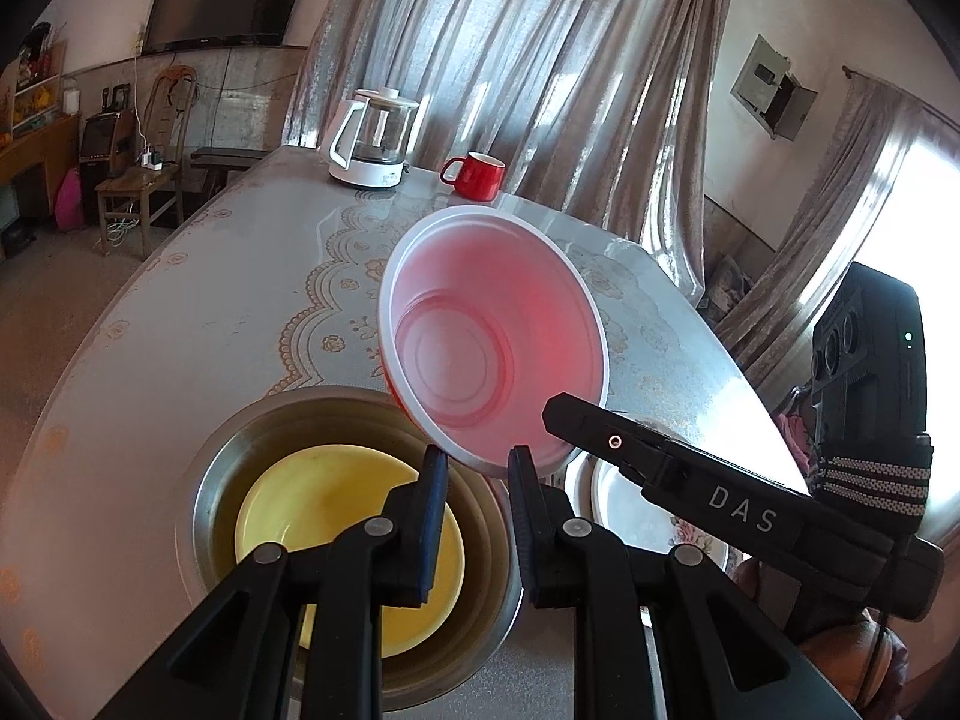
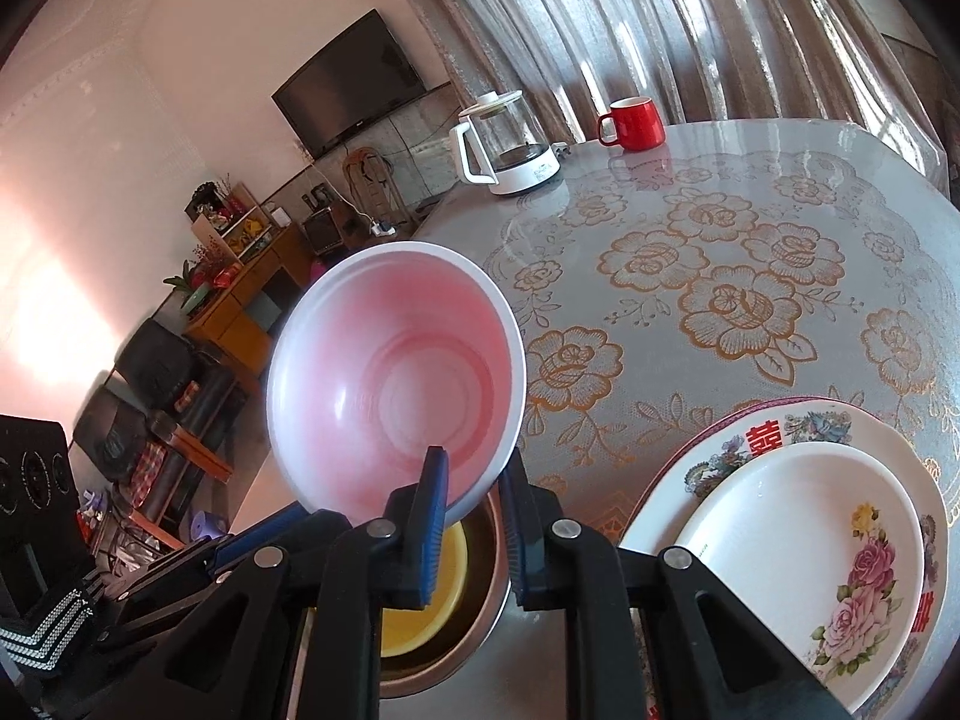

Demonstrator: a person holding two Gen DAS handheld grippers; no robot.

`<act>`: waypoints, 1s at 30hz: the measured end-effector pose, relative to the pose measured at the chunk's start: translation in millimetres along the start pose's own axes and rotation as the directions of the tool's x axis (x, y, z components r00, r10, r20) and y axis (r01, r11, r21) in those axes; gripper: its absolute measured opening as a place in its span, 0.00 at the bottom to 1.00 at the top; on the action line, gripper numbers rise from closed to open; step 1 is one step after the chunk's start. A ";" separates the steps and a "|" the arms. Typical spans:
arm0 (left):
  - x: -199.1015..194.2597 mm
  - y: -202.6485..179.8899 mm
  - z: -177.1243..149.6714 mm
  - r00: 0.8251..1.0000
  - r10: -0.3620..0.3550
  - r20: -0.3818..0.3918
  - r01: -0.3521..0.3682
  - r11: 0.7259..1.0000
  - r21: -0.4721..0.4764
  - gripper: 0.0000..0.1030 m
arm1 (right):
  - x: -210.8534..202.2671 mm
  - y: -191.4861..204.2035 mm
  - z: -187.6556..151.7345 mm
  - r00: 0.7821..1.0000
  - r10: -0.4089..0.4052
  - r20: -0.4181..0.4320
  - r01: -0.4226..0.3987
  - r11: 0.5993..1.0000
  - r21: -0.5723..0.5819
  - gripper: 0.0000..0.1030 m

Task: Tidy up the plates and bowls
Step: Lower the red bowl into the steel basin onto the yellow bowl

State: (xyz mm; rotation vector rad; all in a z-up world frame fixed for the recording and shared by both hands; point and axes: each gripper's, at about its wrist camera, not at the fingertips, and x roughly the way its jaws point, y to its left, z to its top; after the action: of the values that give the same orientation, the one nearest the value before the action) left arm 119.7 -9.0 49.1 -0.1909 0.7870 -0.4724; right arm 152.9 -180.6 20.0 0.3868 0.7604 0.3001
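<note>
On table (image 2: 750,180): three bowls (image 2: 396,372), two plates (image 2: 804,546).

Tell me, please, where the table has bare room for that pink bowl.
Free: the flowered cloth between the kettle, the red mug and the stacked plates. Crowded: the near edge, where the steel bowl sits beside the plates under the pink bowl.

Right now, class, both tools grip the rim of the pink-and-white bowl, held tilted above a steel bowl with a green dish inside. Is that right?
Not quite. The dish inside the steel bowl is yellow, not green, as the left wrist view shows. The rest holds: the left tool and right tool both grip the rim of the tilted pink-and-white bowl above it.
</note>
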 end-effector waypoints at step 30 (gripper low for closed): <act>-32.3 28.9 -34.7 1.000 0.014 0.009 -0.014 1.000 -0.011 0.19 | 13.9 17.1 -24.0 0.987 0.113 -0.110 -0.114 0.994 0.004 0.15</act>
State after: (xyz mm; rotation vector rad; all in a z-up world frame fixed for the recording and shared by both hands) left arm 84.8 32.1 35.8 -0.1977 0.7819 -0.4541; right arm 143.2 -154.3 3.3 0.4148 0.8478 0.4320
